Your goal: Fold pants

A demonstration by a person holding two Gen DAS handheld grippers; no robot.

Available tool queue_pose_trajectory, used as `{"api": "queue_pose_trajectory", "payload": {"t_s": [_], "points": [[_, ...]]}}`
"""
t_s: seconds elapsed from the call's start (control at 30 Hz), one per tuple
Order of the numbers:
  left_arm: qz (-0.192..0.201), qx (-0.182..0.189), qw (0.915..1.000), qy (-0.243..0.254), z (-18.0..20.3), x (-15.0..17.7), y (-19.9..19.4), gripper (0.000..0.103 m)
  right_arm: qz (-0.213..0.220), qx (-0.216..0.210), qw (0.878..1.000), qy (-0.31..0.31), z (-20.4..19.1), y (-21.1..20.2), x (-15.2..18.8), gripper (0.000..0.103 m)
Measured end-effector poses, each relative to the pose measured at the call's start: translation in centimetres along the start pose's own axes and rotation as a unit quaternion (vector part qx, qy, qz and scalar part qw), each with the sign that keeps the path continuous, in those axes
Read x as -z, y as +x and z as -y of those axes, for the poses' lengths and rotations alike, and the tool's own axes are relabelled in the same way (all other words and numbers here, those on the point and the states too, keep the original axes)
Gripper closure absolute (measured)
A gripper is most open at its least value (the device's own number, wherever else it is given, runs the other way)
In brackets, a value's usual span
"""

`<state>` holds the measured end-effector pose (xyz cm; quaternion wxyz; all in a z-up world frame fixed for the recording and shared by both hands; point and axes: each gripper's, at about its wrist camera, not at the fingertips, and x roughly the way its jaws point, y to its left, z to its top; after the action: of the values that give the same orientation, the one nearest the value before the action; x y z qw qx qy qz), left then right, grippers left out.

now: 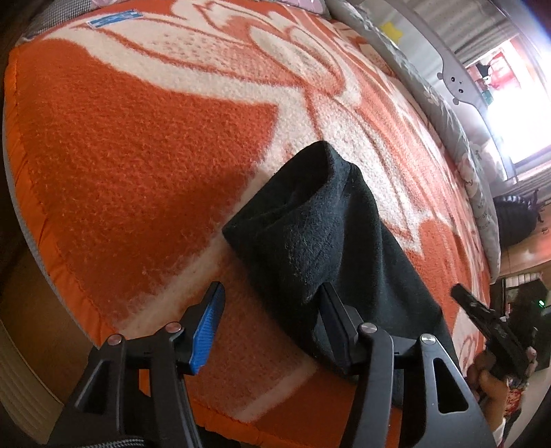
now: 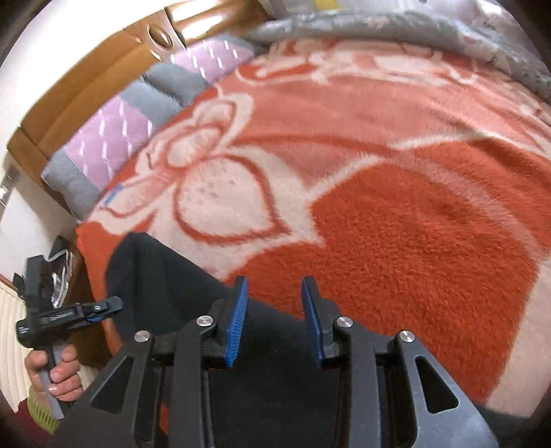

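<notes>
Black fleece pants (image 1: 320, 237) lie folded in a narrow strip on the orange and white blanket (image 1: 137, 155), near the bed's front edge. My left gripper (image 1: 272, 293) is open, with its right finger at the pants' left edge and its left finger over bare blanket. In the right wrist view the pants (image 2: 165, 275) lie at lower left and run under the gripper. My right gripper (image 2: 275, 289) is open just above the pants' edge, holding nothing. The left gripper also shows in the right wrist view (image 2: 110, 305), and the right gripper at the far right of the left wrist view (image 1: 461, 293).
A grey quilt (image 2: 413, 31) lies along the far side of the bed. A grey and pink pillow (image 2: 113, 134) rests against the wooden headboard (image 2: 86, 82). The blanket's edge (image 1: 55, 258) drops off to the left.
</notes>
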<state>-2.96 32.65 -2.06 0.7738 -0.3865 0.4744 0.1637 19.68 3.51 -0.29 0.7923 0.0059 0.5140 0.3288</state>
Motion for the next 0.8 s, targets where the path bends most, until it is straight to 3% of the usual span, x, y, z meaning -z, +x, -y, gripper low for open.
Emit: {"api": "queue_pose_trajectory", "payload": {"t_s": [0.17, 0.27, 0.4, 0.6, 0.8], "points": [[0.000, 0.002, 1.0000, 0.007, 0.0, 0.0, 0.5, 0.046, -0.073, -0.008, 0.996, -0.053, -1.0, 3.2, 1.5, 0.068], [0.002, 0.003, 0.9999, 0.010, 0.0, -0.1, 0.9, 0.046, -0.077, 0.011, 0.993, -0.093, -1.5, 3.9, 2.3, 0.060], [0.007, -0.003, 0.9996, 0.026, 0.9, -0.3, 1.6, 0.048, -0.084, -0.008, 0.993, -0.079, -0.6, 4.9, 1.9, 0.058], [0.018, -0.015, 0.9984, 0.051, 2.0, -0.3, 2.6, 0.054, -0.098, -0.018, 0.992, -0.080, -0.8, 5.5, 1.2, 0.066], [0.020, 0.007, 0.9986, 0.048, 1.5, -0.6, 2.5, 0.067, -0.090, -0.049, 0.994, -0.047, 0.7, 4.4, 2.1, 0.069]]}}
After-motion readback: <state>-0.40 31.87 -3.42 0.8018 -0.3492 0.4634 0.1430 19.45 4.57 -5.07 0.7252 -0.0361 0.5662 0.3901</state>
